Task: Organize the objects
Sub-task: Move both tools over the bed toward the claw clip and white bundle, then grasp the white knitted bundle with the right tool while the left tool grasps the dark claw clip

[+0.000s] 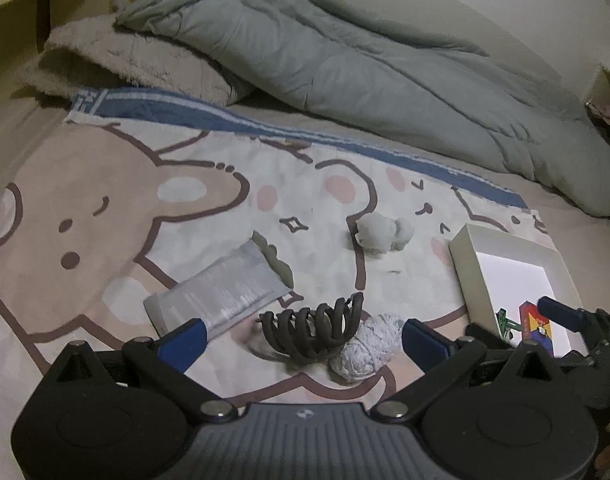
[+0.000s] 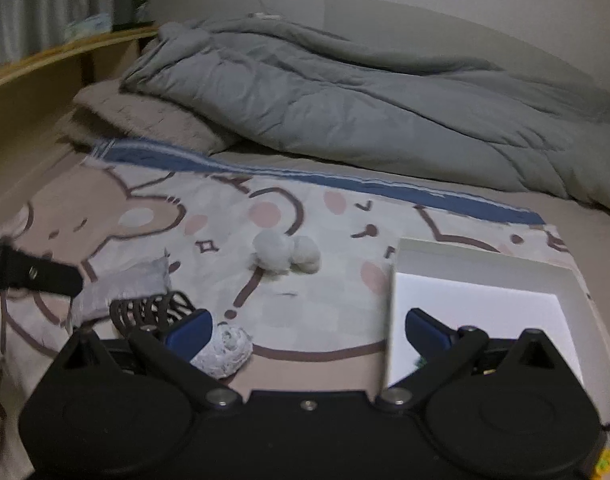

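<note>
On the bed, a cartoon bear blanket carries the things. Toward its left lies a silver sachet, flat. Just right of it sits a dark claw hair clip, touching a white crumpled ball. The left gripper hovers over these two, its jaws spread wide and holding nothing. Farther back, near the blanket's middle, rests a pale fluffy pompom pair. At the right edge stands an open white box with small colourful items inside. The right gripper is above the box's near-left corner, jaws wide, empty.
</note>
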